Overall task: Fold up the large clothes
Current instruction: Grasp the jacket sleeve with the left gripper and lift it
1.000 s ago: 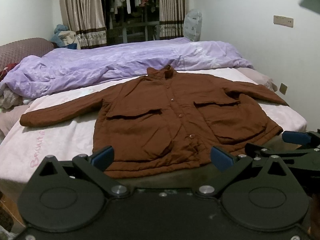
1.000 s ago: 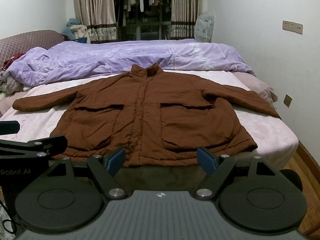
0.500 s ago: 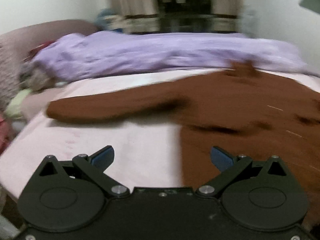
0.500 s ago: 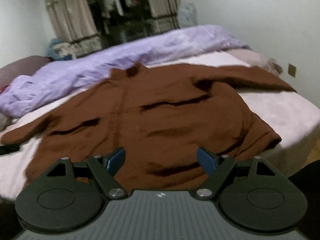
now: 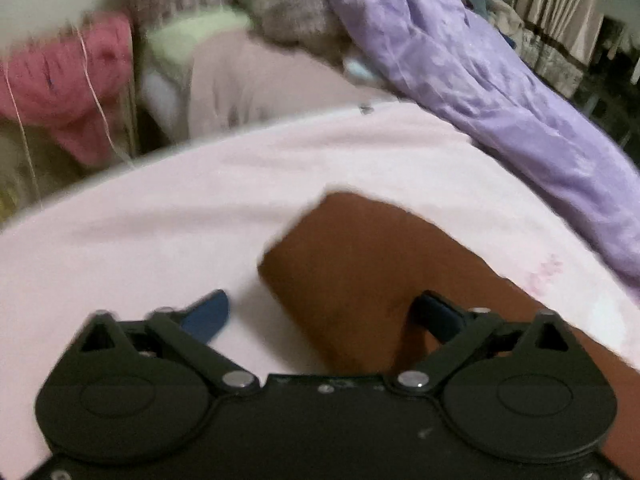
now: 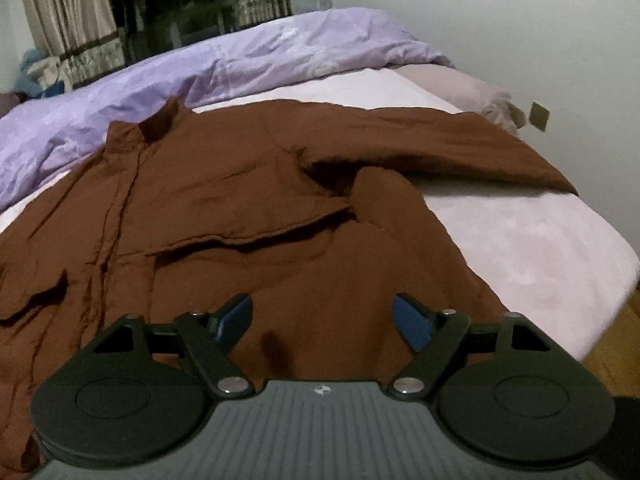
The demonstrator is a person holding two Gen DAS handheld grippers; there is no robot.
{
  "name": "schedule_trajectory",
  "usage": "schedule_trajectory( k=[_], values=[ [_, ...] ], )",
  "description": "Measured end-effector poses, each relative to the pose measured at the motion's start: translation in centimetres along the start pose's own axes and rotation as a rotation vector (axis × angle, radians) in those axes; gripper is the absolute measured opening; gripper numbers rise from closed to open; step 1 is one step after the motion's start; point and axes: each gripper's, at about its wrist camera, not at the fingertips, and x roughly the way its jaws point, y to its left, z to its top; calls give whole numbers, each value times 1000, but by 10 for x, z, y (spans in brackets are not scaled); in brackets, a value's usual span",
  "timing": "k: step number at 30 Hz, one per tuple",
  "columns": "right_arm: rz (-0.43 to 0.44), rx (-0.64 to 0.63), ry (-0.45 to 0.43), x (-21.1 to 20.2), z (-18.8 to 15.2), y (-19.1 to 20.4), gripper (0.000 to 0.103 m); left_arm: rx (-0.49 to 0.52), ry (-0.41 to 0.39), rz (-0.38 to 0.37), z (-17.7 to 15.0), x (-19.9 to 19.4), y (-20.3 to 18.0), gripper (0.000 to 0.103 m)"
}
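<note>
A large brown jacket [image 6: 240,184] lies spread face up on the bed, collar [image 6: 160,120] toward the far side. Its right sleeve [image 6: 460,148] stretches toward the wall. In the left wrist view, the cuff end of its other sleeve [image 5: 360,264] lies on the pink sheet [image 5: 160,220]. My left gripper [image 5: 320,302] hovers over that cuff with its jaws closing. One blue pad is over the sheet and the other over the sleeve, neither pressing. My right gripper [image 6: 322,306] hangs low over the jacket's lower front. Its jaws are closing slightly, with only fabric beneath them.
A crumpled purple duvet [image 6: 240,64] runs along the far side of the bed. Pink and pale green cloths [image 5: 68,80] are piled past the bed's end by the headboard. The mattress edge drops to a wooden floor [image 6: 616,336] at the right. Curtains hang behind.
My left gripper swept left along the bed from the jacket's hem to the sleeve cuff, rolled, and its jaws narrowed. My right gripper moved closer and lower over the jacket's right front.
</note>
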Motion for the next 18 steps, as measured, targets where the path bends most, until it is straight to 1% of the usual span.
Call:
schedule_trajectory(
  k=[1, 2, 3, 4, 5, 6, 7, 8, 9, 11, 12, 14, 16, 17, 18],
  values=[
    [3, -21, 9, 5, 6, -1, 88, 41, -10, 23, 0, 1, -10, 68],
    [4, -38, 17, 10, 13, -3, 84, 57, -19, -17, -1, -3, -11, 33],
    [-6, -55, 21, 16, 20, -6, 81, 58, -26, -56, -1, -7, -15, 19],
    [-22, -76, 15, 22, 29, -10, 81, 73, -39, -37, -1, -12, -24, 14],
    [-39, -90, 11, 25, 35, -13, 81, 90, -47, -26, 0, -15, -31, 11],
    [-59, -107, 4, 29, 43, -17, 81, 102, -63, -24, 2, -25, -41, 10],
    [-74, -129, -3, 35, 52, -22, 81, 112, -87, -41, 5, -34, -47, 10],
    [-88, -142, -2, 40, 59, -24, 81, 133, -118, -78, 3, -55, -55, 10],
    [-105, -154, -5, 46, 67, -29, 81, 173, -153, -132, 1, -75, -74, 10],
    [-123, -170, -8, 57, 82, -35, 81, 241, -201, -215, -6, -112, -110, 10],
    [-126, -175, -6, 63, 91, -39, 81, 276, -216, -272, -12, -132, -133, 10],
    [-119, -185, -30, 72, 103, -42, 81, 333, -224, -424, -26, -174, -182, 10],
    [-131, -194, -38, 83, 115, -44, 81, 313, -219, -586, -40, -213, -222, 10],
    [-138, -193, -37, 86, 118, -45, 81, 299, -219, -684, -49, -233, -244, 10],
    [-141, -186, -42, 90, 121, -47, 81, 306, -210, -771, -60, -249, -266, 10]
  ],
)
